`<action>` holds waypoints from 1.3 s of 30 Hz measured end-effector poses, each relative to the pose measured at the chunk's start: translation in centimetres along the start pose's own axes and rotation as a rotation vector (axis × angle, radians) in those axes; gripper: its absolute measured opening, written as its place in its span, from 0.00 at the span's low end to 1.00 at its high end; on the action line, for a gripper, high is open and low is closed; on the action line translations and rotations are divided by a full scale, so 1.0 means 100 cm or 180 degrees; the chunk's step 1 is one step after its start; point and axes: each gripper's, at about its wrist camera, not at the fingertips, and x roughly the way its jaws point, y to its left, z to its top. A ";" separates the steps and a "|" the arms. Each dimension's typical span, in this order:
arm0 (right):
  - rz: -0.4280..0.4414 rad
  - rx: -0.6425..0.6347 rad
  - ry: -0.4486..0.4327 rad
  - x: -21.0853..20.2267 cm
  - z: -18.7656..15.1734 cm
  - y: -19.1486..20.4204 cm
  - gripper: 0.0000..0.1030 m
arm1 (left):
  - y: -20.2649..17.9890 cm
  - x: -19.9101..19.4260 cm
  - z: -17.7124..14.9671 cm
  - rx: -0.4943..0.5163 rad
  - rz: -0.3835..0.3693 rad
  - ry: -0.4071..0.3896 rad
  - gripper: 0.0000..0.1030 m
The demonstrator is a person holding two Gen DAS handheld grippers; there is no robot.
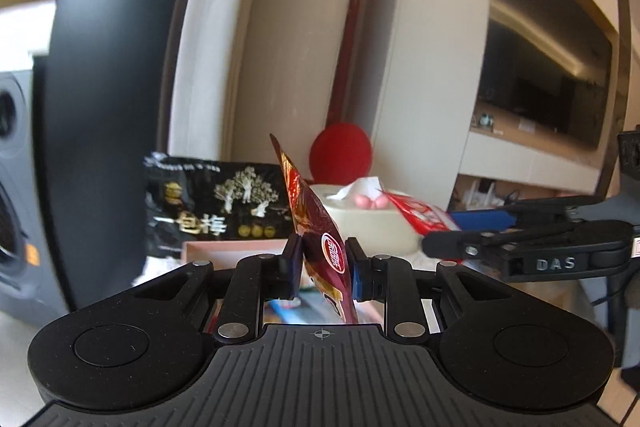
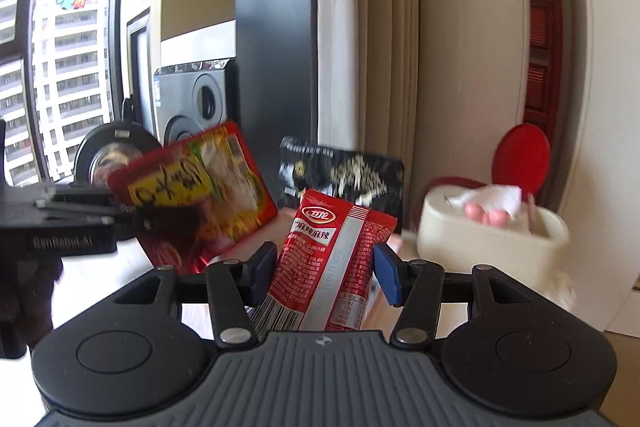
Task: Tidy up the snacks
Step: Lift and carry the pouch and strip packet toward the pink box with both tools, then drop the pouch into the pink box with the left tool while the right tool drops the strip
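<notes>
Foil crinkles in both grips, and both packets look light, thin and limp, so they will likely flop and slip unless pinched on a flat sealed part. In the left wrist view, at lower centre of the frame, the left gripper (image 1: 322, 261) has its blue pads pressed onto a dark red and gold snack packet (image 1: 320, 227) seen edge-on; its long axis runs from lower right up to upper left, the top corner leaning toward the black plum bag (image 1: 212, 203) standing behind a pink box (image 1: 232, 249). Further right sit a cream tissue box (image 1: 372, 227) and the other gripper, reaching in from the right edge. In the right wrist view, that first packet shows blurred at centre left, while the right gripper (image 2: 324, 269), lower centre, holds a red and white sachet (image 2: 332, 259) pinched low on its body, nearly upright, top tilted slightly right, printed back facing the camera. Both hang above the table.
</notes>
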 end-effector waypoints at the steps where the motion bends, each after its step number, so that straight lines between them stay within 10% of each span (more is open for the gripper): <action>1: 0.0006 0.0031 0.0022 0.015 0.008 -0.002 0.51 | 0.012 0.016 0.001 -0.0150 -0.0066 0.0023 0.27; 7: 0.0078 0.0342 0.0361 0.103 0.028 -0.024 0.55 | 0.069 0.115 -0.025 -0.0744 0.0314 0.0889 0.31; 20: 0.0179 0.0496 0.1127 0.190 -0.020 -0.018 0.55 | 0.082 0.077 -0.023 -0.0432 0.0315 0.0742 0.32; 26: 0.0167 0.0491 0.1159 0.169 -0.031 -0.021 0.55 | 0.074 0.039 -0.011 -0.0426 0.0593 0.0016 0.32; 39: 0.0007 0.0020 0.0650 0.079 -0.035 -0.014 0.55 | 0.054 0.146 -0.028 -0.0246 0.0681 0.1001 0.32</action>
